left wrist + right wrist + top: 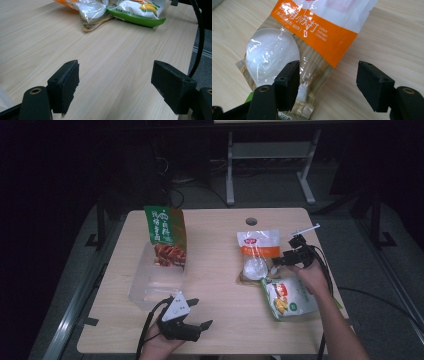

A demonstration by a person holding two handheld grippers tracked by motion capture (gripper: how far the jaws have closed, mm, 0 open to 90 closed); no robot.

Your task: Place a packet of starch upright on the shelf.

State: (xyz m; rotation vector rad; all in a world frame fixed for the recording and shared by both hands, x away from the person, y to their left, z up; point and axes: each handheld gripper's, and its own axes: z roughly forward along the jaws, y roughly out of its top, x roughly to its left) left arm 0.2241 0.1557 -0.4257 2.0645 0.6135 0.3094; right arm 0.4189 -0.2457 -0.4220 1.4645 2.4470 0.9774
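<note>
Orange-banded clear bag of white powder (294, 47) lies flat on the light wooden table (215, 250), right of centre in the high view (257, 255), with the powder gathered in a round lump at its near end. My right claw (328, 82) points at the bag's lower corner; its jaws stand wide apart and nothing is clamped between them. In the right gripper view one black pad (287, 83) sits over the bag's clear sealed edge, just beside the powder lump, while the other pad is over bare wood off the bag's side. Whether that first pad actually touches the plastic I cannot tell. In the high view my right claw (287, 257) is at the bag's right edge, hand behind it. A green-and-white packet with a corn picture (289, 299) lies just beside the powder bag, nearer to me, under my right forearm. My left claw (115, 85) rests low over bare wood near the front edge of the table, jaws wide open, holding nothing; the high view places it (192, 312) well apart from both bags. A clear plastic box (155, 280) sits on the left part of the table, with a green snack bag (166, 236) standing upright in its far end.
</note>
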